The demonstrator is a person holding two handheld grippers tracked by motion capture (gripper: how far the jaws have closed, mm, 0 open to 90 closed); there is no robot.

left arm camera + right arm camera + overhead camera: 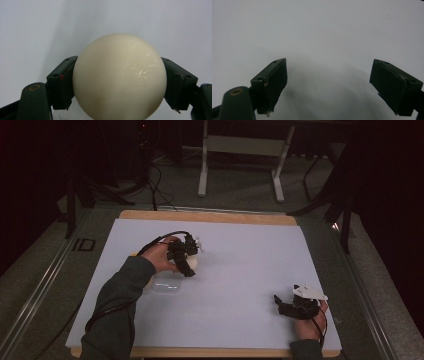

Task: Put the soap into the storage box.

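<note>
one cream ball [119, 77] clenched in left claw [189, 261], one clear container [166, 284], right claw [329, 85] spread empty

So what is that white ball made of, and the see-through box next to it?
The ball looks like hard, smooth plastic or resin: cream-coloured, glossy, with small bright glints on its surface. The left tool pinches it on both sides. The box looks like thin clear plastic, since the white table cover shows through it.

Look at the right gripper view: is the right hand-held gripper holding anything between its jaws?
No, the right hand-held gripper has its jaws standing wide apart with nothing but the white table sheet between them.
</note>
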